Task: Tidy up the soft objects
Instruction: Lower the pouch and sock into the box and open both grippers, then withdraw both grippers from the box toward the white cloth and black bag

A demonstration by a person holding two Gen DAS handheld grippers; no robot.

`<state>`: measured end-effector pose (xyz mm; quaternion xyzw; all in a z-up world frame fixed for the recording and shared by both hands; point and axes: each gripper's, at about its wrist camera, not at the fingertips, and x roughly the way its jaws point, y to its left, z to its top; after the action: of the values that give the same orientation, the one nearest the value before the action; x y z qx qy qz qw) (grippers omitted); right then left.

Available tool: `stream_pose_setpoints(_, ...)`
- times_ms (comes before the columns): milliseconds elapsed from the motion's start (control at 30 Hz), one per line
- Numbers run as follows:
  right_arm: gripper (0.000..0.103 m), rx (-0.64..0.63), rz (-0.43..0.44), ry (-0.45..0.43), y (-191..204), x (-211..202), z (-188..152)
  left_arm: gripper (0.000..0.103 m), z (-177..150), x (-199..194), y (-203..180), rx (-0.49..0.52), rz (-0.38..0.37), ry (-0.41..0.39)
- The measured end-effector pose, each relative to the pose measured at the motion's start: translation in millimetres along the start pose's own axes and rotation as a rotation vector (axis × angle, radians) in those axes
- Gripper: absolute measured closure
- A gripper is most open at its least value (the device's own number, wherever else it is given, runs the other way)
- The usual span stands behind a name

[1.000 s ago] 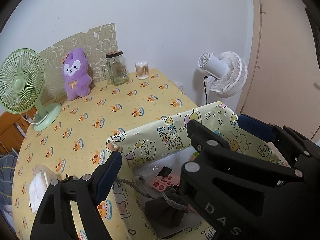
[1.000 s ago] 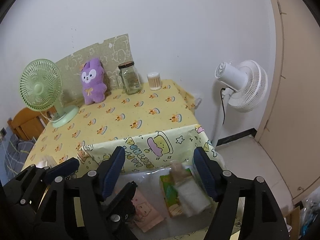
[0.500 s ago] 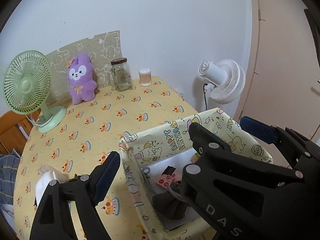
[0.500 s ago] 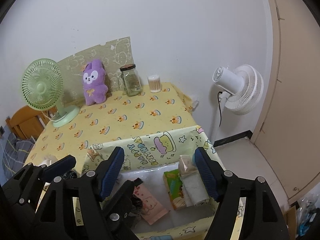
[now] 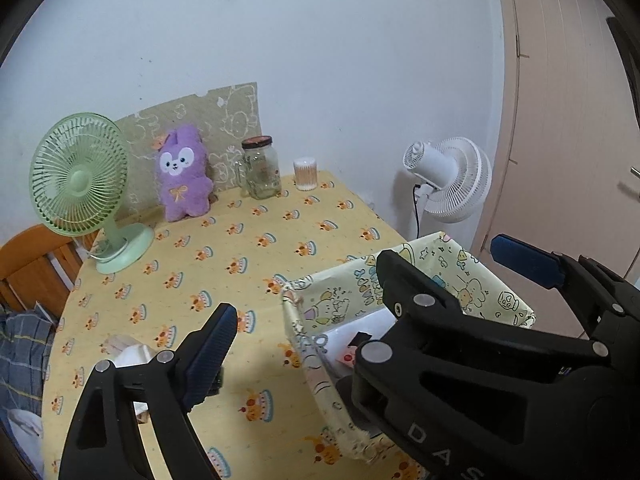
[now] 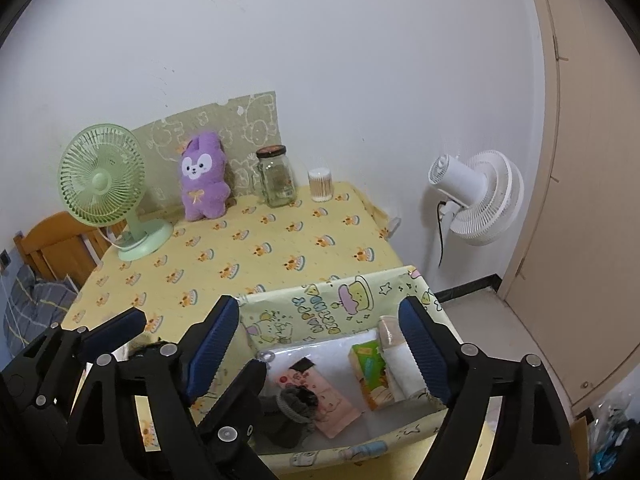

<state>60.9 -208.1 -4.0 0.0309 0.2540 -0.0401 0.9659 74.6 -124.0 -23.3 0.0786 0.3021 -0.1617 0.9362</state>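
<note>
Both grippers empty, jaws opening wide w/ nothing btwn them: left gripper (image 5: 360, 320) over the near-left rim of the fabric storage bin (image 6: 320, 304), right gripper (image 6: 320, 344) above its inside. Below right gripper: grey drawstring pouch (image 6: 292, 404), pink card, green tissue pack (image 6: 370, 372), rolled cloth. Looks like a drop-off just finished. Next prob fetching the purple plush (image 6: 202, 184), well ahead by the wall; needs a long reach past green desk fan (image 6: 104, 180).
</note>
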Motion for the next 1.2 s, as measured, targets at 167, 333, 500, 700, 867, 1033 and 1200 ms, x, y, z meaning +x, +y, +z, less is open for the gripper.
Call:
stream_pose_setpoints(167,0.018,-0.004,0.007,-0.005,11,-11,2,0.012,0,-14,9,-0.012,0.006,-0.020)
stream_pose_setpoints(333,0.017,-0.020,-0.002,-0.032,22,-26,6,0.010,-1,-29,17,-0.020,0.017,-0.043)
stream_pose_setpoints(500,0.008,-0.026,-0.001,-0.072,35,-38,6,0.008,-4,-41,28,-0.031,0.031,-0.056)
stream_pose_setpoints(700,0.004,-0.053,-0.006,-0.098,52,-49,5,0.006,-10,-52,41,-0.037,0.029,-0.059)
stream_pose_setpoints(867,0.002,-0.062,-0.001,-0.105,65,-53,2,0.005,-15,-60,51,-0.034,0.049,-0.070)
stream_pose_setpoints(1033,0.001,-0.080,0.009,-0.108,80,-56,-1,0.003,-21,-65,66,-0.051,0.065,-0.079)
stream_pose_setpoints(1200,0.000,-0.090,0.010,-0.115,94,-57,-4,0.003,-27,-69,79,-0.067,0.076,-0.081)
